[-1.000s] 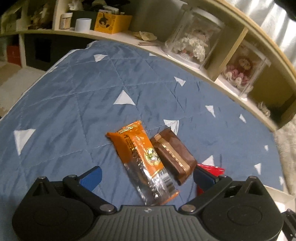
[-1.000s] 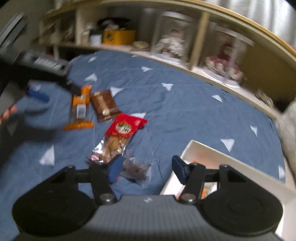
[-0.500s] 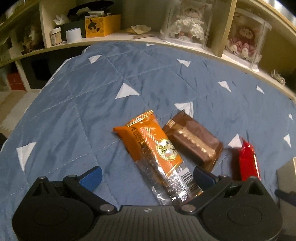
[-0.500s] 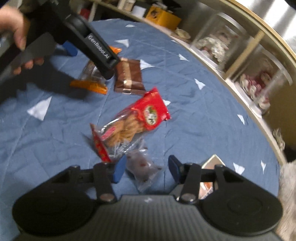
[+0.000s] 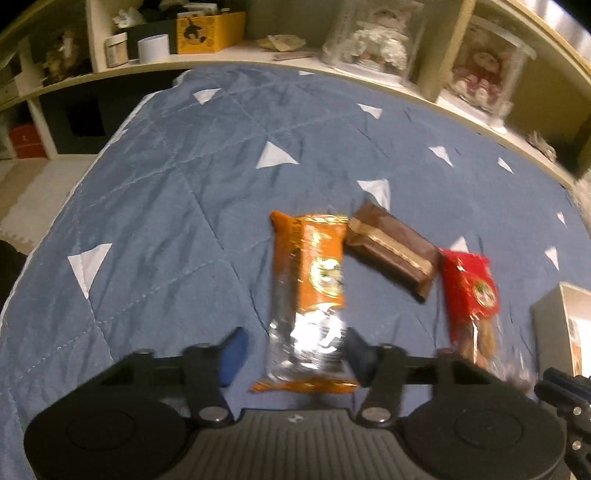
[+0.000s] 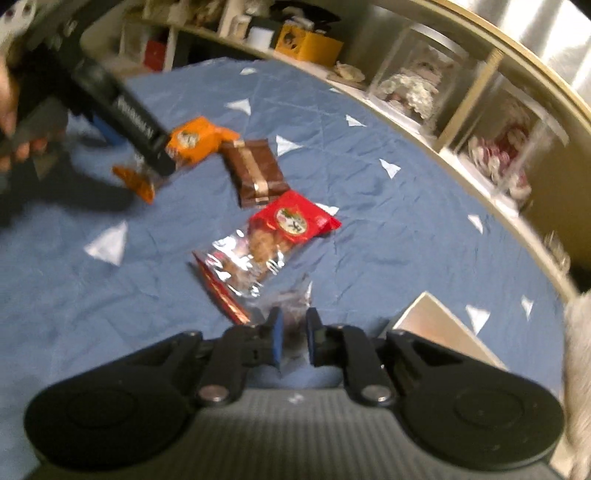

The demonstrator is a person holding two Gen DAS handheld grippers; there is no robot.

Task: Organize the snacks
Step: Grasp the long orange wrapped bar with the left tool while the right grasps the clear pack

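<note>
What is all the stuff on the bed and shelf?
orange snack: 1, orange and clear, mid quilt, between the left pads
brown bar: 1, brown, right of the orange snack
red snack: 1, red and clear, beside the brown bar
clear packet: 1, clear, between the right pads
box: 1, white, quilt's right edge
quilt: 1, blue, white triangles
yellow box: 1, shelf
cup: 1, white, shelf
left gripper: 1, black, closing around the orange snack
right gripper: 1, black, shut on the clear packet
</note>
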